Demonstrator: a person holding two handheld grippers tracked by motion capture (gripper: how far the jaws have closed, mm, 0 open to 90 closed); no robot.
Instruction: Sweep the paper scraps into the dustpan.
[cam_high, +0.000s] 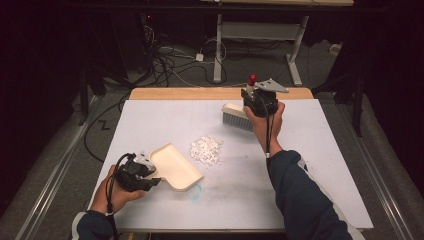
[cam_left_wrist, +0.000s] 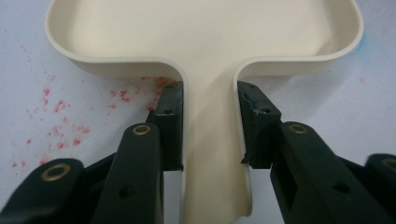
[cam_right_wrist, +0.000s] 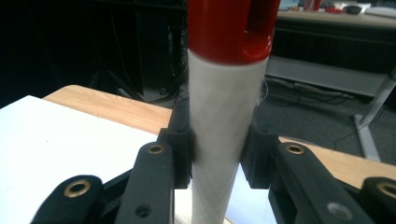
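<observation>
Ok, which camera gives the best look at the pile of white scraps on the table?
The high view: the pile of white scraps lies whole on the white table, between the cream dustpan and the brush. The left gripper view gives the dustpan's handle, the right gripper view the brush handle.

Cream dustpan (cam_high: 176, 167); white brush handle (cam_right_wrist: 224, 140), red tip; white scraps (cam_high: 206, 149); white table (cam_high: 300, 150), red specks.

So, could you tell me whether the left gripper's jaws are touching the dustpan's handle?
Touching. In the left gripper view, the left gripper has both black jaws pressed flat against the two sides of the cream dustpan handle, with no gap visible.
</observation>
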